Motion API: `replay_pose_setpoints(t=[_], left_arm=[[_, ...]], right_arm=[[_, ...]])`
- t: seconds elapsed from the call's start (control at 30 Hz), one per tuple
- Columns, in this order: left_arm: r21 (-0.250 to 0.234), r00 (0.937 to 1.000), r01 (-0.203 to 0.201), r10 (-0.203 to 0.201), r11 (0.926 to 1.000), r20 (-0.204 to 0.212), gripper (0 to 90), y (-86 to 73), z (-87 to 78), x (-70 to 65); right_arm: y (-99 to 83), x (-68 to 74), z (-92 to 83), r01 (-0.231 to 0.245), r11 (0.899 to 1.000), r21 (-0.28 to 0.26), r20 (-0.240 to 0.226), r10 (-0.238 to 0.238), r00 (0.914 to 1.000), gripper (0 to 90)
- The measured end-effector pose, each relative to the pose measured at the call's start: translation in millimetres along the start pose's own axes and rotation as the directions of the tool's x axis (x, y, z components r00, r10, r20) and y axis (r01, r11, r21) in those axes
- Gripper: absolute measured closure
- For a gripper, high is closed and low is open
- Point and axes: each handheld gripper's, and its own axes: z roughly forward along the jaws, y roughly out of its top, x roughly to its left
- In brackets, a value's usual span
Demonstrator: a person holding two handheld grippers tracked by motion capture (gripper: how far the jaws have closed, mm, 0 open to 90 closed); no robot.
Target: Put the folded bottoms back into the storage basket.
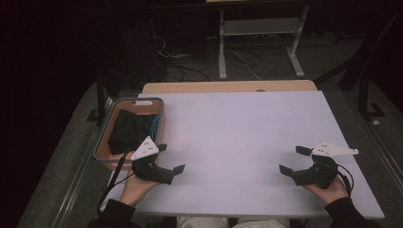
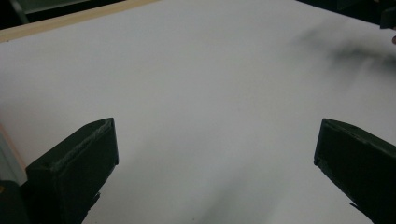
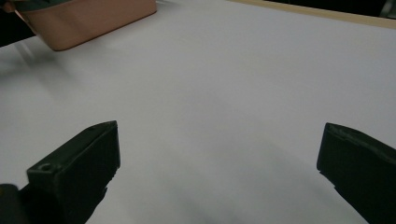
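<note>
Dim, dark surroundings; soft shadows on pale table [image 1: 247, 128]; slight blur.

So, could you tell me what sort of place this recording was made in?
Probably a lab or recording workspace: a white table stands in a dark room, loose cables trail over the floor behind it, and a white frame stands beyond. A basket of dark cloth sits at the table's left.

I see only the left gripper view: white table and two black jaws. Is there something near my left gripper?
Observer: Yes, a pink basket sits at the table's left edge, beside the left gripper.
Operator: Is something in it?
Observer: Dark cloth, with something blue along its right side.
Operator: And the right gripper?
Observer: The right gripper is open, holding nothing, near the table's right front.
</note>
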Motion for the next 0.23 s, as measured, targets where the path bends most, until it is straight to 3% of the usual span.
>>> replay_pose_setpoints(t=[0.23], left_arm=[[0.024, 0.9994, -0.031, 0.031, 0.9992, 0.014, 0.0, -4.3, 3.0, -3.0]], right_arm=[[-4.5, -3.0, -5.3, -0.011, 1.0, 0.001, 0.008, 0.011, 0.9999, 0.0]])
